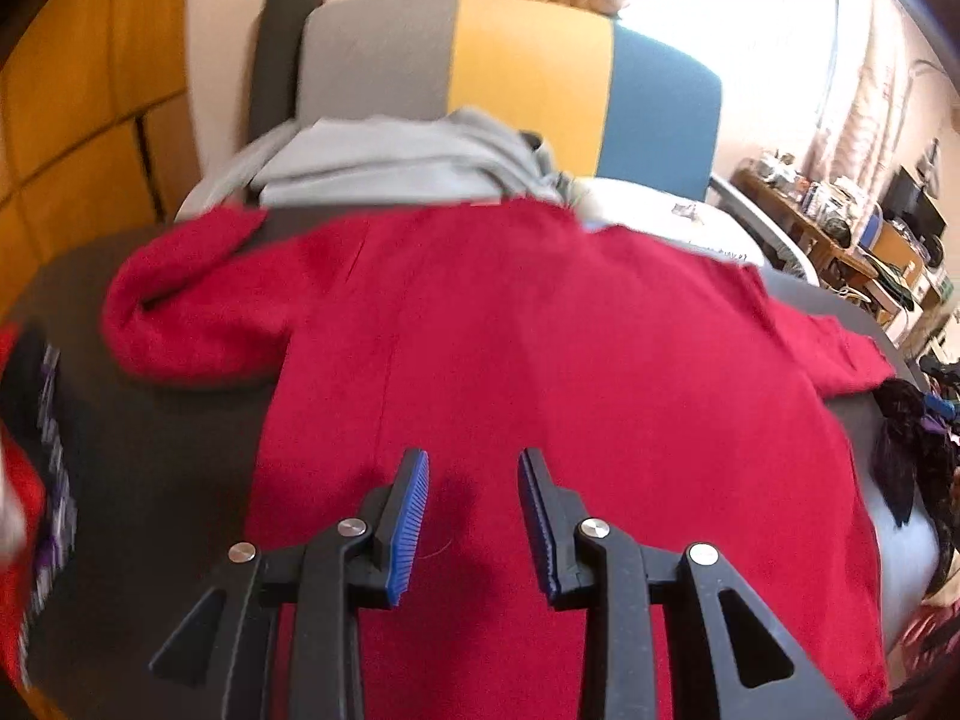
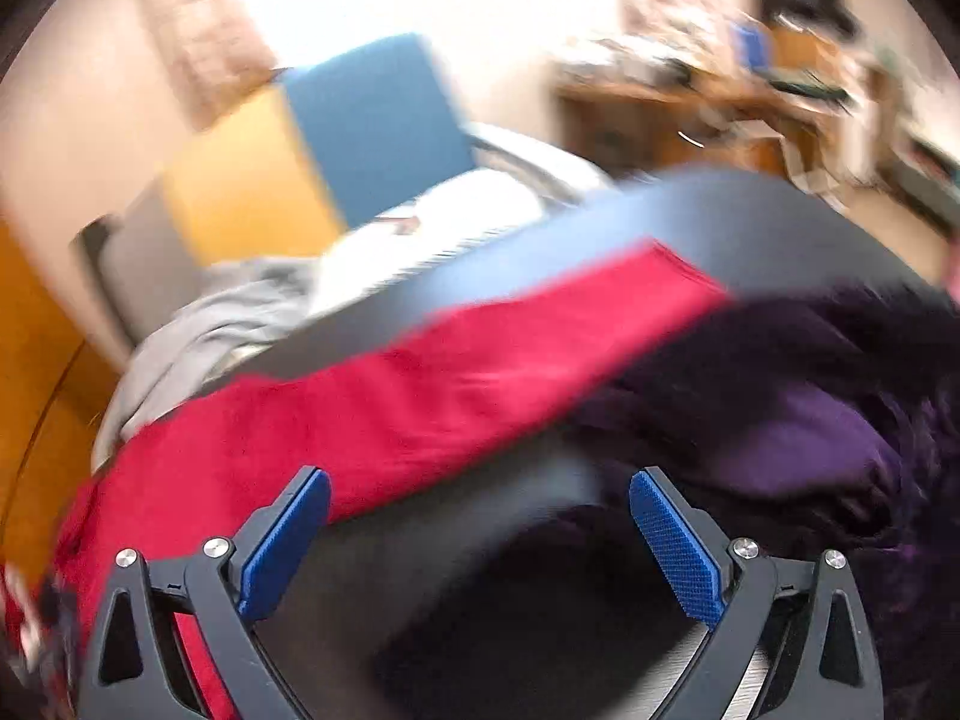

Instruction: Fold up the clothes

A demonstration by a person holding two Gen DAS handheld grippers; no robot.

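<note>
Fingers of the left gripper (image 1: 474, 468) stood parted and empty above the red shirt (image 1: 510, 330), which lay spread flat on the dark table (image 1: 150, 480), one sleeve (image 1: 180, 312) curled at ten o'clock. Right gripper (image 2: 480, 492) jaws were released wide, holding nothing, over the shirt's edge beside a purple garment (image 2: 810, 438) at three o'clock. Judged step: shirt laid out, first fold not begun. The next move likely called for both grippers to pinch cloth edges, one layer only.
</note>
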